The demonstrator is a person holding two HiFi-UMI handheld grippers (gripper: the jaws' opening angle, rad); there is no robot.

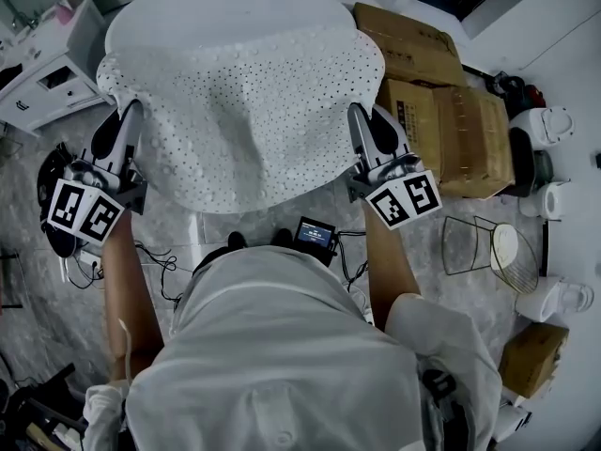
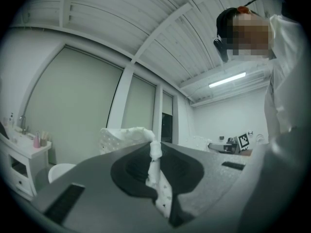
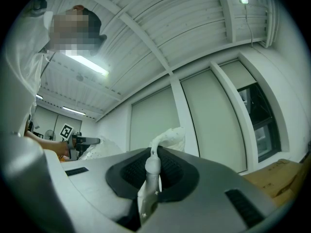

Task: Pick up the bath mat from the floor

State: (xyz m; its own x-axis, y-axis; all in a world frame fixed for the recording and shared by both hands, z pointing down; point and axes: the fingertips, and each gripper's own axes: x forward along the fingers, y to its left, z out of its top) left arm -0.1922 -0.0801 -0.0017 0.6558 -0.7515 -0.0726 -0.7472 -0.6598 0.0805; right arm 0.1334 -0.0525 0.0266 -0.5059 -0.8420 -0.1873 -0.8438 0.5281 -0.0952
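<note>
The white dotted bath mat (image 1: 244, 111) hangs spread out in the air between both grippers, above a white oval bathtub (image 1: 141, 22). My left gripper (image 1: 120, 125) is shut on the mat's left edge, and my right gripper (image 1: 366, 130) is shut on its right edge. In the left gripper view a thin fold of the bath mat (image 2: 154, 166) is pinched between the dark pads, with the gripper (image 2: 154, 154) tilted up toward the ceiling. In the right gripper view the bath mat (image 3: 151, 176) is likewise clamped in the gripper (image 3: 153, 166).
Cardboard boxes (image 1: 441, 111) stand to the right of the tub. A white cabinet (image 1: 47, 64) is at the left. A wire stand (image 1: 488, 247) and white fixtures (image 1: 545, 158) sit at the right. Cables and a small screen (image 1: 315, 233) lie on the floor by the person's feet.
</note>
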